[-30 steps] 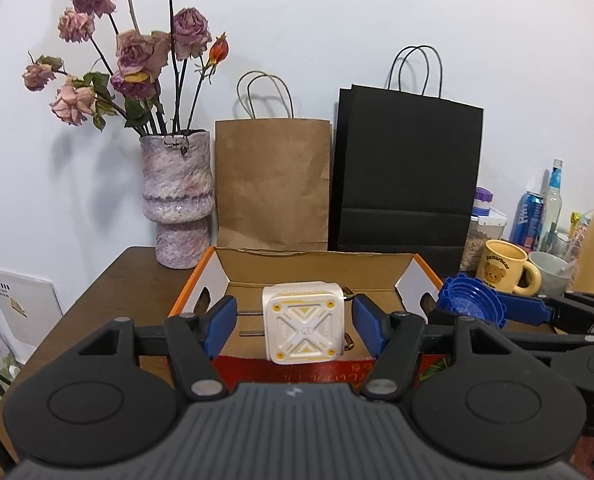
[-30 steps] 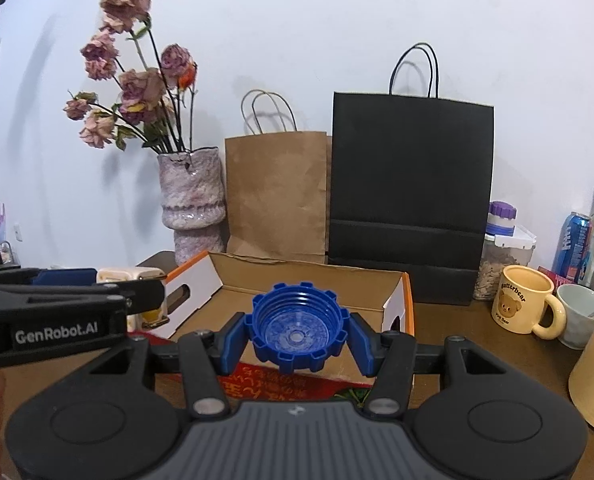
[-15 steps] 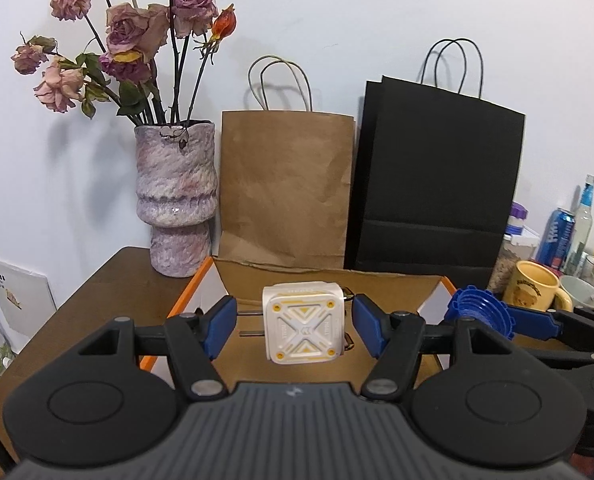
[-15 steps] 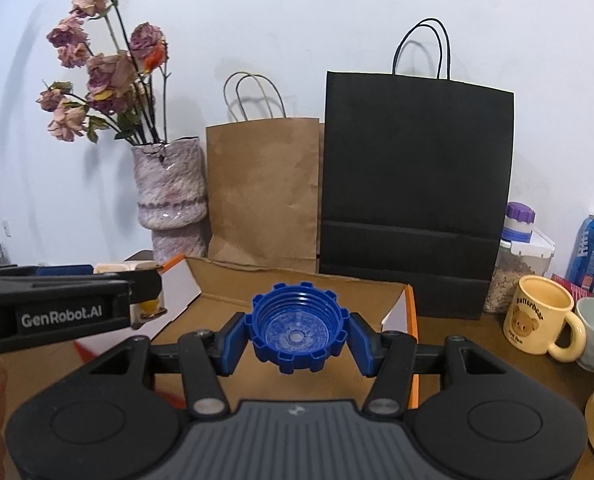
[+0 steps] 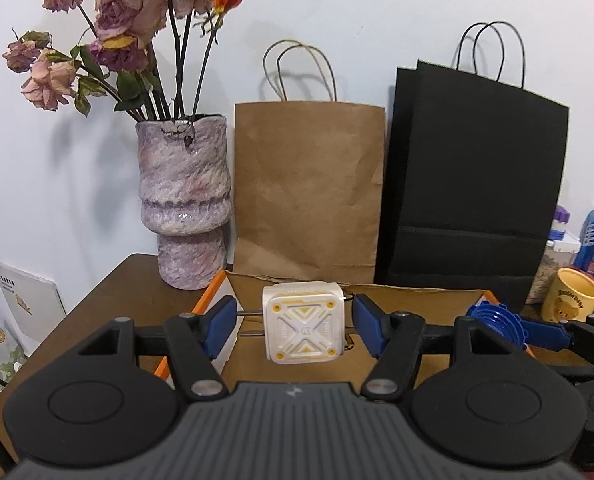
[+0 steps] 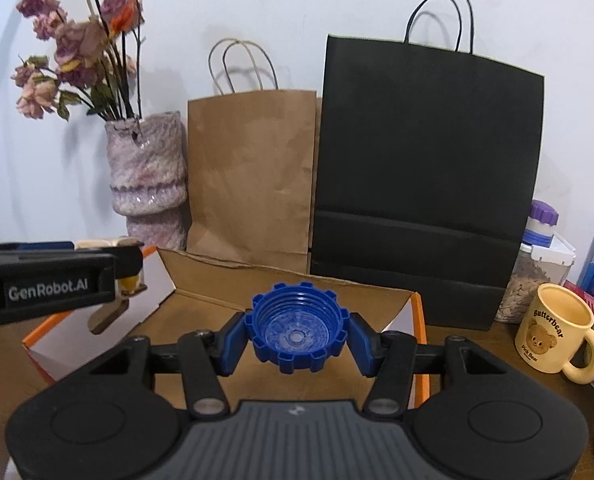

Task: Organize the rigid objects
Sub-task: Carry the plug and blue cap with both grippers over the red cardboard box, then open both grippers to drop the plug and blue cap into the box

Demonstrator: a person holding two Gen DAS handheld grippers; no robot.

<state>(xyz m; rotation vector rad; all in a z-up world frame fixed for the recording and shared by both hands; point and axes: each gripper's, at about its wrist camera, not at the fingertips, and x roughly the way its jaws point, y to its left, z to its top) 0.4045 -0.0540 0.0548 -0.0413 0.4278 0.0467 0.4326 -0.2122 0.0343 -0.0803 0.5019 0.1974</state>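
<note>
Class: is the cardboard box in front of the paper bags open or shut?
Open. The cardboard box has its flaps raised and its brown floor shows. Both claws hover above it; contents beneath them cannot be told.

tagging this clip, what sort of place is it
Probably a home, at a wooden side table against a white wall. A vase of dried roses, paper bags and a bear mug beside a snack jar suggest lived-in clutter, not a lab.
</note>
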